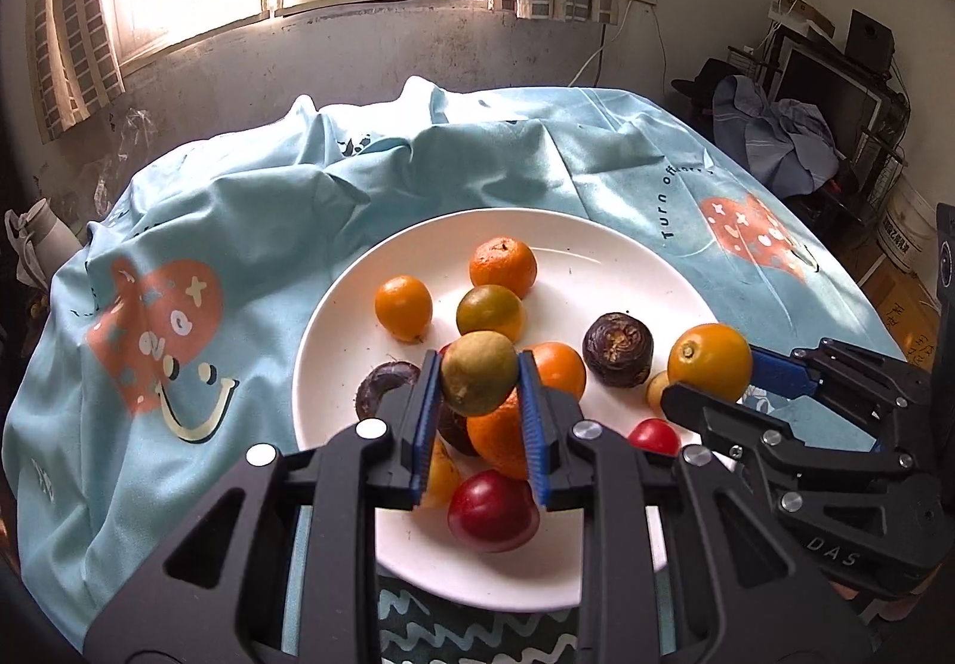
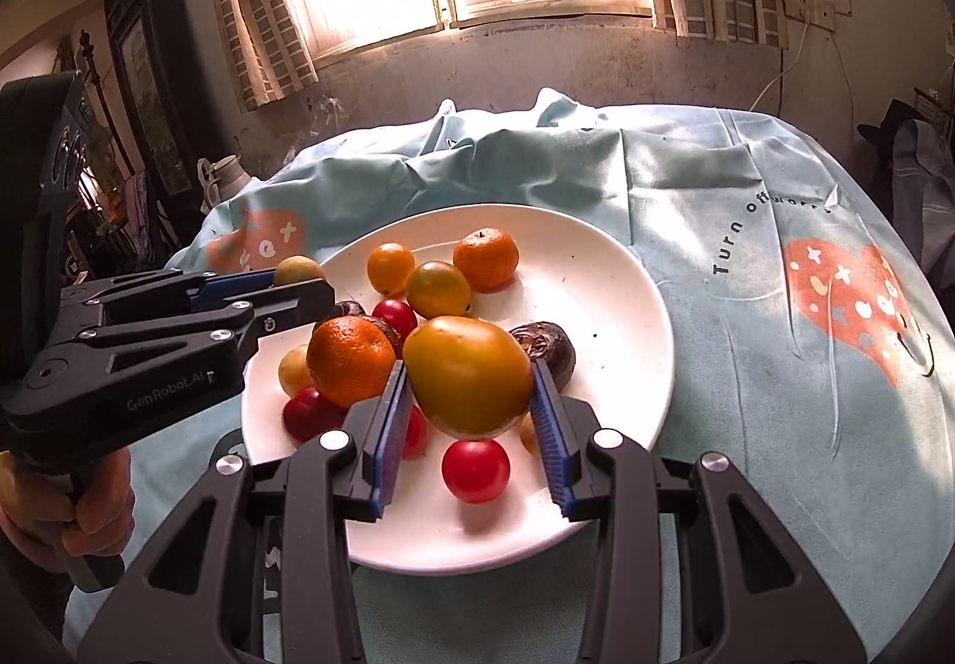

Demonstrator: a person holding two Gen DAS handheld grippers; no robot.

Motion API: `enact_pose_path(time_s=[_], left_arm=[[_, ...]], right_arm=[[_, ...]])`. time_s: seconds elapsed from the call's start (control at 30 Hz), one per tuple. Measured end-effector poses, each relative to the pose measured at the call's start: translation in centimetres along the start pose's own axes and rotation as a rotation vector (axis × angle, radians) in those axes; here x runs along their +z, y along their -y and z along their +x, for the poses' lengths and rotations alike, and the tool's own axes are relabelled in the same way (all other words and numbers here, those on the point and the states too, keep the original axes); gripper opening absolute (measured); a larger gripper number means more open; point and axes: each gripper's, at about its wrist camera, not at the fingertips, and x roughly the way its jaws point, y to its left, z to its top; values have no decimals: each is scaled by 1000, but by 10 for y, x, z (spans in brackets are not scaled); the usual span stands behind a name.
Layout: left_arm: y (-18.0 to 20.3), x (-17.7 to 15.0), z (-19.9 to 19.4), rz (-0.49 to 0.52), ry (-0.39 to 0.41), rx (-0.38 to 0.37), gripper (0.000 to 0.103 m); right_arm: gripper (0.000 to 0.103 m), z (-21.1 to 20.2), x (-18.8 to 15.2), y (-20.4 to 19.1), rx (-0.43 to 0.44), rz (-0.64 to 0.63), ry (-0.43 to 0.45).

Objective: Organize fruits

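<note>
A white plate (image 1: 334, 317) (image 2: 627, 270) on the blue cloth holds several fruits: orange mandarins (image 1: 502, 261), red round fruits (image 1: 492, 509) (image 2: 476, 470) and dark wrinkled ones (image 1: 618, 349). My left gripper (image 1: 479, 365) is shut on a small greenish-brown fruit (image 1: 477, 383), held above the pile. In the right wrist view the left gripper (image 2: 301, 279) reaches in from the left with that fruit (image 2: 297, 269). My right gripper (image 2: 468, 365) is shut on a larger yellow-orange fruit (image 2: 468, 383) over the plate. The left wrist view shows the right gripper (image 1: 713, 374) at the plate's right rim with this fruit (image 1: 709, 359).
A light blue tablecloth (image 1: 537, 156) with orange heart prints lies wrinkled toward the window wall. A person's hand (image 2: 89, 509) holds the left gripper's handle. A white jug (image 2: 224, 180) stands beyond the table's left edge. Furniture and clothes (image 1: 776, 138) crowd the right.
</note>
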Motion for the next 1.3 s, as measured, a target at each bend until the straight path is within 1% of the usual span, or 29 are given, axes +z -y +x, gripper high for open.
enact_pose_path(time_s=[0.03,0.07,0.1,0.13,0.17,0.23,0.27,0.37,0.4,0.43,0.57,0.7,0.77,0.83,0.9,1.03,1.2,1.3], left_arm=[[-2,0,2,-5,-5,13,26],[-3,-1,2,-7,-4,37,38],[-4,-2,0,-9,4,71,73],[-4,-5,-5,-11,21,107,89],[-4,-8,-14,-11,49,127,96],[-6,-15,-31,0,71,136,96],[-7,-20,-40,-1,73,143,97],[-9,-40,-72,-4,87,167,98],[-10,-50,-83,-8,91,171,100],[-11,-60,-93,-18,94,177,101],[-15,-106,-126,-72,99,159,101],[-16,-145,-135,-79,105,197,101],[-19,-158,-131,-92,93,200,101],[-22,-166,-128,-107,79,189,101],[-25,-169,-125,-121,53,183,101],[-22,-170,-129,-114,84,188,101],[-20,-171,-131,-106,93,198,101],[-18,-170,-131,-103,96,201,101]], right_arm=[[42,2,0,-1,-4,-5,-1],[45,4,-1,-1,-7,-9,-1],[51,3,-2,-2,-14,-8,-1],[74,1,-4,-3,-21,-6,-4],[80,-3,-5,-4,-26,-1,-4],[96,-15,-9,-8,-28,-3,7],[99,-24,-12,-11,-35,-14,16],[99,-50,-28,-24,-46,-68,26],[102,-59,-35,-28,-46,-89,31],[102,-69,-44,-33,-49,-111,38],[102,-97,-82,-47,-20,-174,50],[102,-111,-113,-49,17,-155,41],[102,-112,-122,-48,1,-152,48],[102,-111,-125,-47,-38,-155,44],[102,-116,-124,-45,-44,-158,64],[102,-120,-126,-43,-55,-158,83],[102,-115,-127,-40,-30,-138,51],[102,-117,-128,-42,-32,-145,55]])
